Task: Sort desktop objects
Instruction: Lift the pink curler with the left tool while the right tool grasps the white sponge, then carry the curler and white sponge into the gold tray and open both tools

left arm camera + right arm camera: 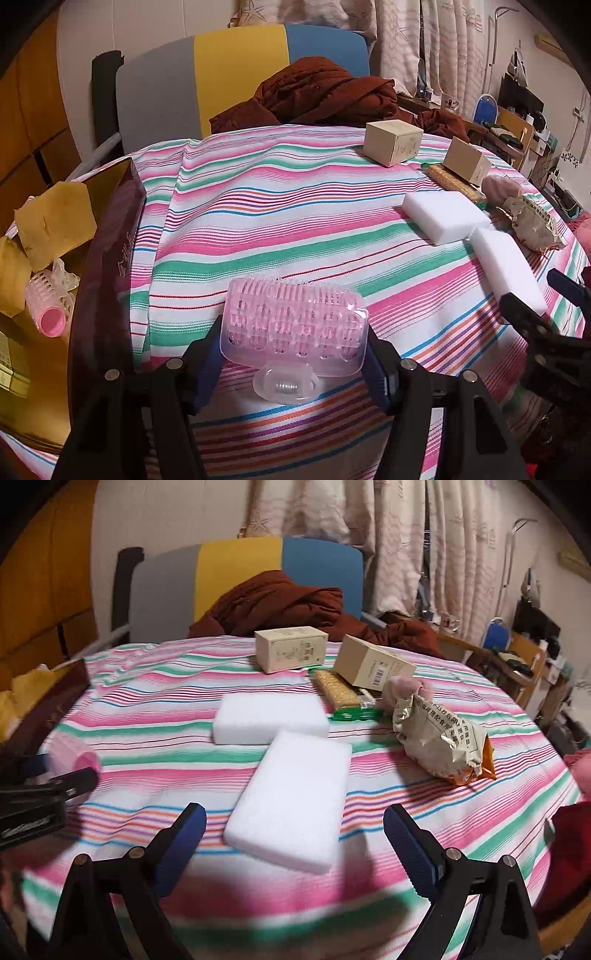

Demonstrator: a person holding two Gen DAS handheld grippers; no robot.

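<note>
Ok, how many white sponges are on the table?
2. One lies farther back near the boxes; the other lies in front of it, ahead of the open right gripper.

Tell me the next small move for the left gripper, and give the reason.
Probably carry the pink hair roller left and release it over the open box. The left gripper appears clamped on its clear cover, and another pink roller already lies in that box, so like seems to go with like.
</note>
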